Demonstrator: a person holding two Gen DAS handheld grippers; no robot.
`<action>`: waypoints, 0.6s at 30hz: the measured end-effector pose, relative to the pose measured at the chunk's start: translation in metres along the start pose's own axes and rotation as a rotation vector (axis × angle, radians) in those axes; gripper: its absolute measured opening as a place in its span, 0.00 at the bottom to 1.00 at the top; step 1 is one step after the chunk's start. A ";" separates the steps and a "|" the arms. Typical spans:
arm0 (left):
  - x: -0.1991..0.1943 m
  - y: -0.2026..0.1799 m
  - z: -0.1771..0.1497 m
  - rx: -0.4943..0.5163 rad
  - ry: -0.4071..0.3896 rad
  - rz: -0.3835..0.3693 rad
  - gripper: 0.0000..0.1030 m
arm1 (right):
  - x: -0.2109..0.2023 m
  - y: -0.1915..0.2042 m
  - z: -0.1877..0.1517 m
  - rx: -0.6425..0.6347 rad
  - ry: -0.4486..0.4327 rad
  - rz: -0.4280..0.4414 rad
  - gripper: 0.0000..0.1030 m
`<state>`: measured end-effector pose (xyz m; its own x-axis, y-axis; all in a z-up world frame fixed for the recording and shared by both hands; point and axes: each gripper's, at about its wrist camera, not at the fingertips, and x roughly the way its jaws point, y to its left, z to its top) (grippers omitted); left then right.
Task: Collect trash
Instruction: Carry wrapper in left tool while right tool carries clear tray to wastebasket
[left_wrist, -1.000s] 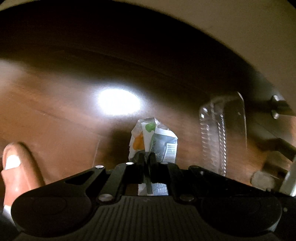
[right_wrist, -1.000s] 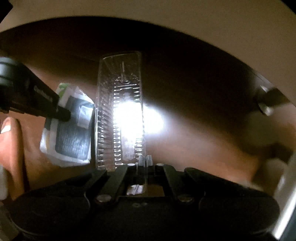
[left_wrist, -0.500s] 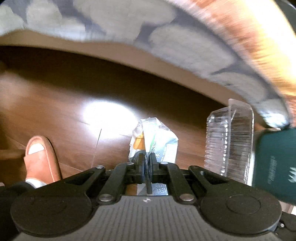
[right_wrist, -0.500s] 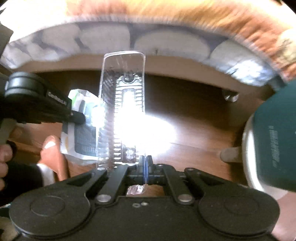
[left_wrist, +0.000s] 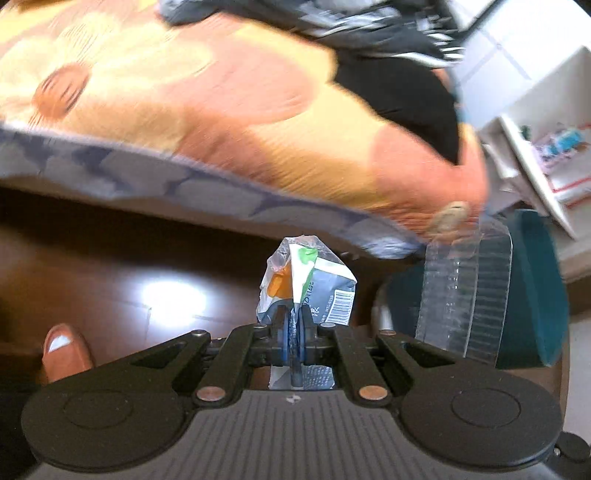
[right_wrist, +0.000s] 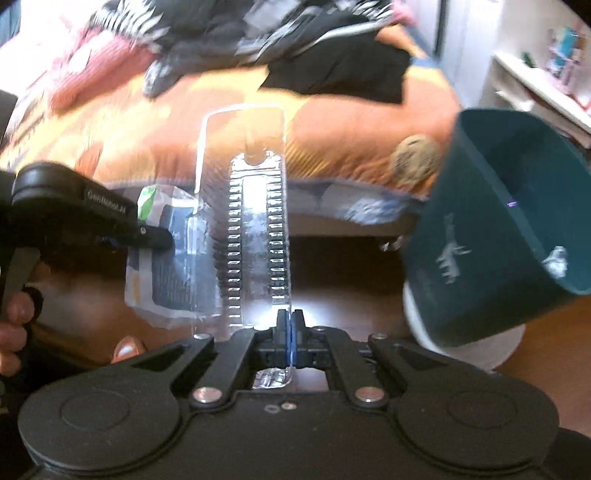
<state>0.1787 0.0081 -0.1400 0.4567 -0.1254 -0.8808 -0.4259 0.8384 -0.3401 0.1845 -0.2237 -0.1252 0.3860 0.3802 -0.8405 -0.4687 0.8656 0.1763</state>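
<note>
My left gripper (left_wrist: 294, 317) is shut on a crumpled snack wrapper (left_wrist: 314, 284), white, grey, orange and green with a barcode, held above the wooden floor. My right gripper (right_wrist: 290, 321) is shut on a clear ribbed plastic blister pack (right_wrist: 255, 225), held upright. The pack also shows at the right of the left wrist view (left_wrist: 469, 291). The wrapper (right_wrist: 173, 258) and the left gripper (right_wrist: 74, 218) show at the left of the right wrist view. A dark teal trash bin (right_wrist: 506, 229) stands just right of the pack, its mouth open toward me.
A bed with an orange floral cover (left_wrist: 221, 110) and dark clothes (right_wrist: 332, 66) on it fills the background above the dark wooden floor (left_wrist: 110, 266). White shelves (left_wrist: 535, 122) stand at the far right. A foot in an orange slipper (left_wrist: 64, 347) is at the lower left.
Both grippers have risen from under the bed with their items. The bed top and the teal bin have come into view, and the bin is now close on the right.
</note>
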 end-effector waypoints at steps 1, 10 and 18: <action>-0.006 -0.011 0.000 0.019 -0.011 -0.014 0.05 | -0.008 -0.007 0.003 0.011 -0.016 -0.005 0.01; -0.042 -0.112 0.019 0.188 -0.068 -0.129 0.05 | -0.060 -0.079 0.024 0.089 -0.127 -0.074 0.01; -0.043 -0.209 0.042 0.342 -0.092 -0.204 0.05 | -0.073 -0.146 0.035 0.191 -0.156 -0.143 0.01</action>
<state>0.2809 -0.1398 -0.0174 0.5792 -0.2728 -0.7682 -0.0419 0.9311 -0.3623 0.2527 -0.3669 -0.0717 0.5617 0.2828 -0.7775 -0.2481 0.9541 0.1678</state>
